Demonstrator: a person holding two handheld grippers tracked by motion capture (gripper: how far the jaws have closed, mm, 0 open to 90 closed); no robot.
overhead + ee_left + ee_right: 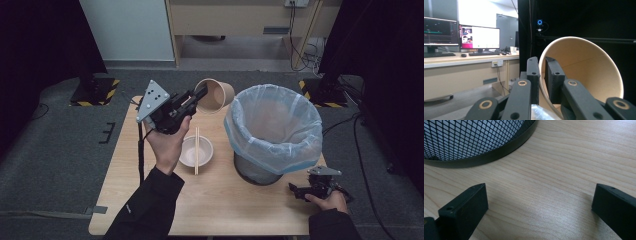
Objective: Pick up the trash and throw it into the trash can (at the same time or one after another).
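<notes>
No brand, label or legible writing shows on any object; the monitors (461, 35) on the desk in the left gripper view carry windows too small to read.

In the high view the left tool (192, 100) is raised above the far left part of the tabletop (225, 200), its jaws clamped on the rim of a brown paper cup (215, 95); the cup is tipped on its side with its mouth facing back toward the person, just beside the rim of the bin's liner (272, 125). The left gripper view gives what the high view cannot: the jaws stand close together with the cup (586, 72) wall between them, one jaw inside and one outside, and the cup's pale interior looks empty as far as it shows.

A white bowl (190, 151) sits on the tabletop below the left hand (167, 145), with a pair of wooden chopsticks (196, 150) laid across it; the mesh bin (257, 172) with the clear blue liner stands to its right.

The right tool (296, 190) rests low at the near right corner, near the bin's base; in the right gripper view its jaws are wide apart over bare wood (549, 195), nothing between them, with the bin's black mesh wall (474, 140) and bottom band just ahead.
</notes>
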